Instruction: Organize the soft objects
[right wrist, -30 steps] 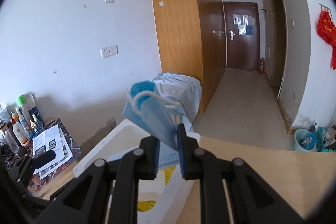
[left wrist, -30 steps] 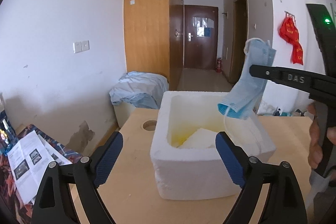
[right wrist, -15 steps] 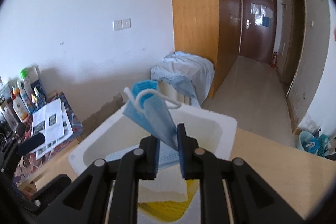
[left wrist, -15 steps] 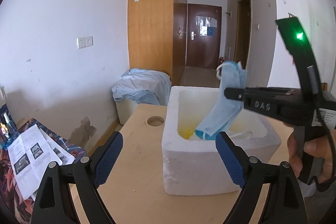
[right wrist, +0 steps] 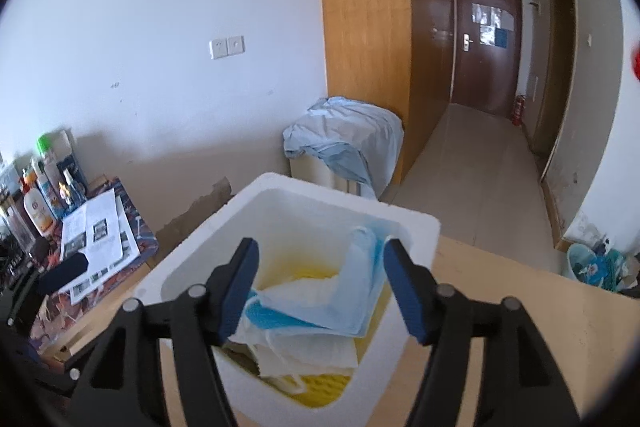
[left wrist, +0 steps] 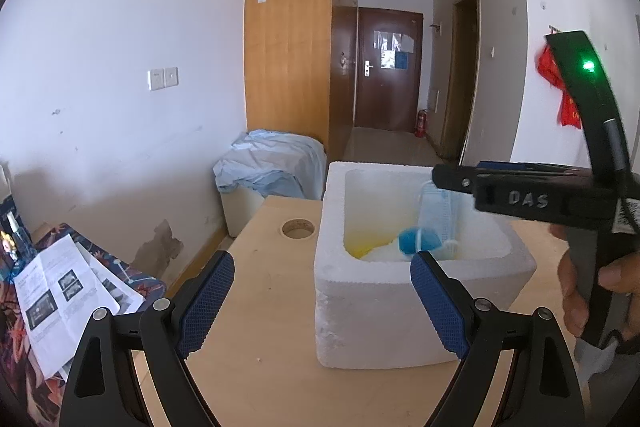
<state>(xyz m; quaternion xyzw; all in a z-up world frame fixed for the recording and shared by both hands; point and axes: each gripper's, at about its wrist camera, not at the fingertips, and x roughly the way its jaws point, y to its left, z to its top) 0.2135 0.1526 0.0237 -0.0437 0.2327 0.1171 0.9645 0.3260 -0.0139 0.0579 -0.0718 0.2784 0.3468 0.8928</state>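
A white foam box (left wrist: 400, 307) stands on the wooden table (left wrist: 260, 379); it also shows in the right wrist view (right wrist: 288, 195). A blue face mask (right wrist: 340, 295) lies loose inside it, on white cloth (right wrist: 304, 347) and a yellow item (right wrist: 316, 383); the mask also shows in the left wrist view (left wrist: 432, 223). My right gripper (right wrist: 320, 287) is open just above the box, over the mask, and appears in the left wrist view (left wrist: 444, 179). My left gripper (left wrist: 320, 303) is open and empty, in front of the box.
A round hole (left wrist: 298, 229) is in the table left of the box. A side table with papers (left wrist: 68, 287) and bottles (right wrist: 40, 195) stands at the left. A bin draped in pale blue cloth (left wrist: 272, 163) sits behind the table. A hallway leads to a door.
My right gripper lowered over the box and opened, letting go of the blue mask, which dropped into the box. My left gripper stayed open in front of the box.
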